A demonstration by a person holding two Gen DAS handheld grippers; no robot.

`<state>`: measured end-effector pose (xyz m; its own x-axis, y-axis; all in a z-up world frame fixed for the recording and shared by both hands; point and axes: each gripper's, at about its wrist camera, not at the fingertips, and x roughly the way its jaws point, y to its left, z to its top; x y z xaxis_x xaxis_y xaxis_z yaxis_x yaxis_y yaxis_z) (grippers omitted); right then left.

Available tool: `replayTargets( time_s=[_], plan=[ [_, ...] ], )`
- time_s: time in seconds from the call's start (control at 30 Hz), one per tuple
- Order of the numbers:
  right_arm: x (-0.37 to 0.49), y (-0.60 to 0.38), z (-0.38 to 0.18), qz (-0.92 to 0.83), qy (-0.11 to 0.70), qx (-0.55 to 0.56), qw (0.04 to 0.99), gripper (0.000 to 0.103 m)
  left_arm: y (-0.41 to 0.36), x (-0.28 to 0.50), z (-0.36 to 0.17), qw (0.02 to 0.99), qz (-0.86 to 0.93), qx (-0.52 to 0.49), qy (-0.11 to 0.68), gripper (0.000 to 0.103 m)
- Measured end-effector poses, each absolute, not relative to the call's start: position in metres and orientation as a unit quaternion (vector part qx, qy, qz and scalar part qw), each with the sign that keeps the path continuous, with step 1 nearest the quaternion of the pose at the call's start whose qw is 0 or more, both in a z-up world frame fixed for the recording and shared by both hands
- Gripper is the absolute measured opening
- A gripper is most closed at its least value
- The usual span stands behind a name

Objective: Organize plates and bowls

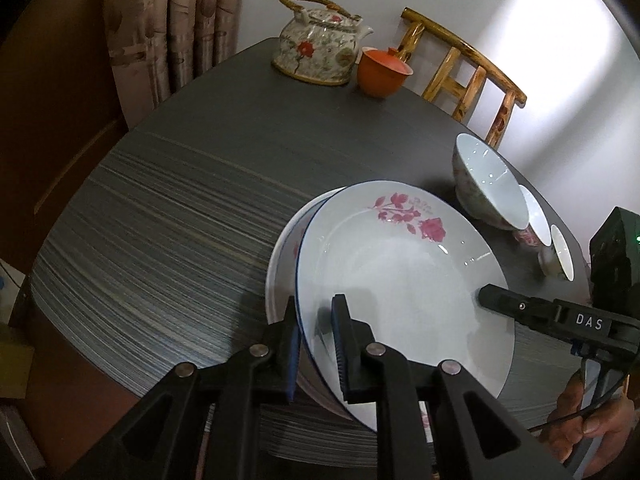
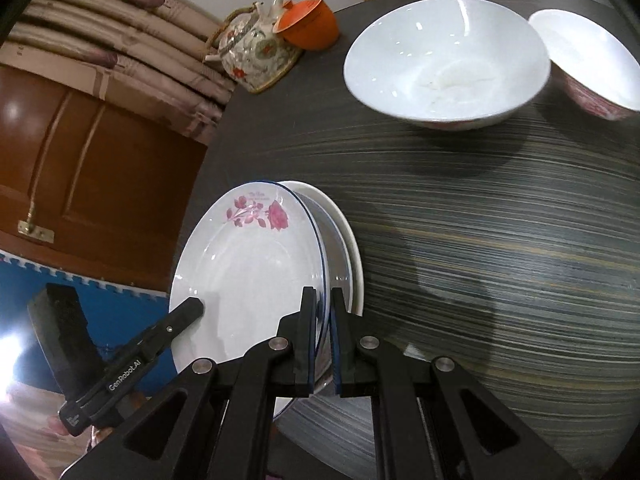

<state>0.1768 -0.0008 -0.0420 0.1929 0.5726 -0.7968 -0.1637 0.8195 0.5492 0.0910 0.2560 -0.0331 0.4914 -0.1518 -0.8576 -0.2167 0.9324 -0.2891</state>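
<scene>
While tilted above a second plate [image 1: 282,248] on the table [image 1: 160,208], rose plate [image 1: 400,272] pinched at opposite rims by left gripper [image 1: 316,316] and right gripper [image 2: 322,312], both nearly closed

Glossy glazed plate [image 1: 400,276], matt streaked table [image 1: 180,220]

– Surroundings?
– Dark streaked table [image 1: 168,216] set against a white wall [image 1: 500,20], which carries a bright patch of light. Beige curtain [image 1: 172,20] at the far left, brown wooden door [image 2: 92,168] beside it.
– Seating, floor?
– One bamboo chair [image 1: 464,68] at the table's far edge; blue floor mat [image 2: 120,312] below the door
</scene>
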Motion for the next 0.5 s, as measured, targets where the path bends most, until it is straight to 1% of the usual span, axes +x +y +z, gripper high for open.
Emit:
replayTargets(
  time_s=[0.2,0.27,0.5],
  plan=[
    [0.180,0.013,-0.050,0.235,0.589,0.157,0.757,0.008,0.255,0.094,-0.042,0.847,0.015,-0.170,0.504,0.016],
    [0.182,0.013,-0.051,0.233,0.589,0.158,0.758,0.008,0.253,0.095,-0.043,0.849,0.015,-0.160,0.502,0.019],
    [0.186,0.014,-0.051,0.232,0.575,0.153,0.769,0.008,0.247,0.096,-0.044,0.855,0.008,-0.133,0.502,0.021]
  ],
)
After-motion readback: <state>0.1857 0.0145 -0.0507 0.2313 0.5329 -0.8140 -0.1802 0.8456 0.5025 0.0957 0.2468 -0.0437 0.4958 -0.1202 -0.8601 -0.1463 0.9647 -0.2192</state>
